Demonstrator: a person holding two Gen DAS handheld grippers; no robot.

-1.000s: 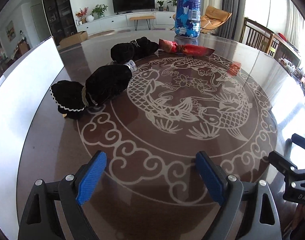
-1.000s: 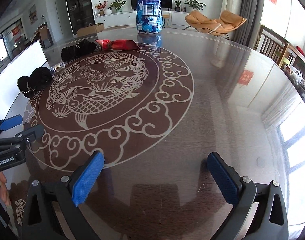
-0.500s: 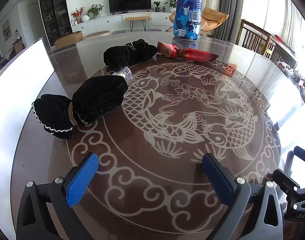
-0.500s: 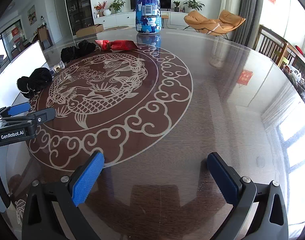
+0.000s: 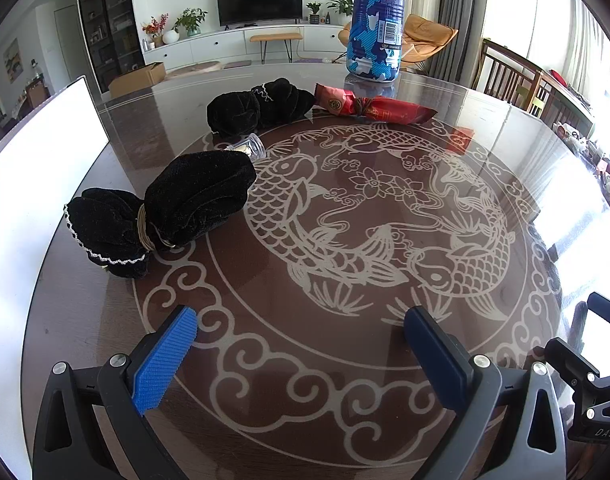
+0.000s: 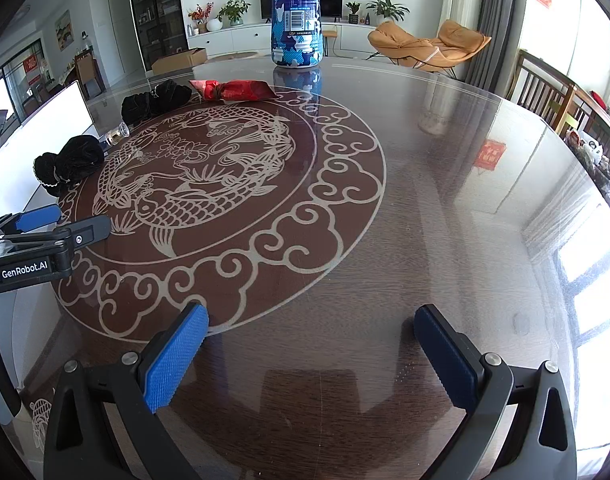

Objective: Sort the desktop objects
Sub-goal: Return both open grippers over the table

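Bright living room: television (image 5: 259, 2) (off), orange lounge chair (image 6: 427, 46), windows.

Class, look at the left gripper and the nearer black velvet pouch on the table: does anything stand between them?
Nothing visible does. The left gripper hangs open above bare table, and the nearer black pouch lies ahead and to its left. The small clear jar lies beyond the pouch, not in between.

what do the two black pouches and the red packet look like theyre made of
Near black pouch and far black pouch: soft velvet-like fabric, matte, deeply creased, with pale trim. Red packet: likely glossy foil or plastic film, judging by its sheen and crimped ends.
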